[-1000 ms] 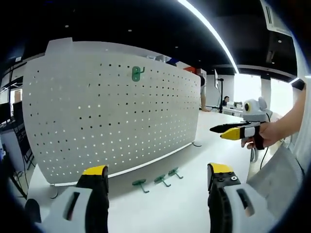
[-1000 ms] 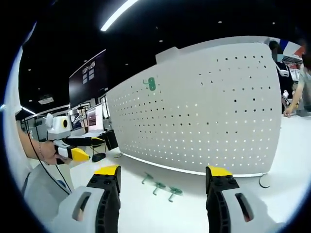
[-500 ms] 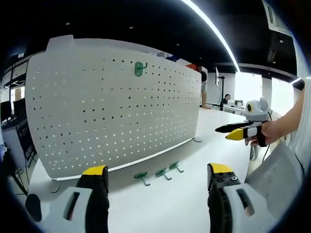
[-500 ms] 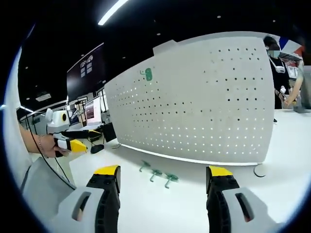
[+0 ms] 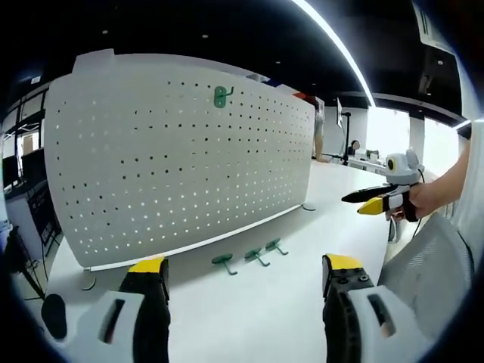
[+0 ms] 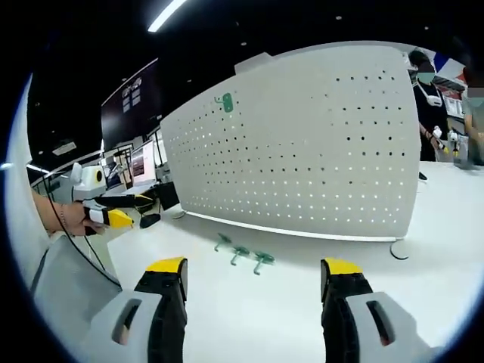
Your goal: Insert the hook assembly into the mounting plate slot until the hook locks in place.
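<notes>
Pegboard mounting plate (image 5: 181,159): upright on the white table (image 5: 249,318), ahead of both sets of fingers; 1 green hook (image 5: 220,95) already seated near its top edge, 3 loose green hooks (image 5: 249,259) lying in a row on the table at its foot, between and beyond the fingertips. Left gripper (image 5: 240,266) and right gripper (image 6: 255,267): jaws spread wide, nothing held, well short of the loose hooks. Progress, judged: 1 hook placed, 3 left; the next pick-up not begun.
</notes>
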Demonstrator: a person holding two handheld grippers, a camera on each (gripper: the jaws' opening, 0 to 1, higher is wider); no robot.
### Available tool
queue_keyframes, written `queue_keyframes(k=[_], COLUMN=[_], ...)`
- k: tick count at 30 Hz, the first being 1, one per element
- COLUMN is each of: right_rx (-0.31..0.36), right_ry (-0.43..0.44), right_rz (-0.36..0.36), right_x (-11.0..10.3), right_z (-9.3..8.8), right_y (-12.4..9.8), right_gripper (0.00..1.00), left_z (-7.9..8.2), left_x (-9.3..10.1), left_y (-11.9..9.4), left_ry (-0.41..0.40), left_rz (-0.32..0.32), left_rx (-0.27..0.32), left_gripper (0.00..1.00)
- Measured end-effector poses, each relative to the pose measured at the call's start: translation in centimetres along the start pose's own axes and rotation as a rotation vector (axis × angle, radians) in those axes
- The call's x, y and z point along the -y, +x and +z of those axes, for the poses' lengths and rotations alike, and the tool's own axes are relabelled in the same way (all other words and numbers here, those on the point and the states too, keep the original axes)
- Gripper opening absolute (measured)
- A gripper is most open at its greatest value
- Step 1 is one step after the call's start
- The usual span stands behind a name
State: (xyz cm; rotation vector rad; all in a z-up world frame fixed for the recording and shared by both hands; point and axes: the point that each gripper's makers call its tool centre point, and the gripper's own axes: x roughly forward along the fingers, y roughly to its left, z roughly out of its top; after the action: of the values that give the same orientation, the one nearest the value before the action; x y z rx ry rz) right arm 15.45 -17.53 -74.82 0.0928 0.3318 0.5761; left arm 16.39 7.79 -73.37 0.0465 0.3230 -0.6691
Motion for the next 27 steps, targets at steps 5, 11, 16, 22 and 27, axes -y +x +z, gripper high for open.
queue_keyframes(k=[5, 11, 16, 22, 27], right_rx=[-0.014, -0.020, -0.032, -0.038, -0.042], right_ry=[0.000, 0.014, 0.017, 0.020, 0.020], right_rz=[-0.002, -0.004, 0.000, -0.001, 0.001], right_x=[-0.1, 0.0, -0.2, -0.4, -0.6], right_z=[-0.4, -1.1, -1.6, -1.8, -1.8], right_y=[-0.3, -0.5, -0.6, -0.7, -0.7], right_gripper=[0.70, 0.70, 0.70, 0.70, 0.70], left_z=[-0.6, -1.0, -1.6, -1.8, -1.9], left_x=[-0.2, -0.4, -0.3, -0.3, -0.3], left_y=[-0.3, -0.6, -0.8, -0.8, -0.8], left_ry=[-0.002, -0.007, -0.013, -0.020, -0.020], left_rz=[0.002, 0.010, 0.010, 0.012, 0.011], left_rx=[-0.013, -0.019, -0.032, -0.035, -0.038], left_gripper=[0.85, 0.85, 0.84, 0.84, 0.84])
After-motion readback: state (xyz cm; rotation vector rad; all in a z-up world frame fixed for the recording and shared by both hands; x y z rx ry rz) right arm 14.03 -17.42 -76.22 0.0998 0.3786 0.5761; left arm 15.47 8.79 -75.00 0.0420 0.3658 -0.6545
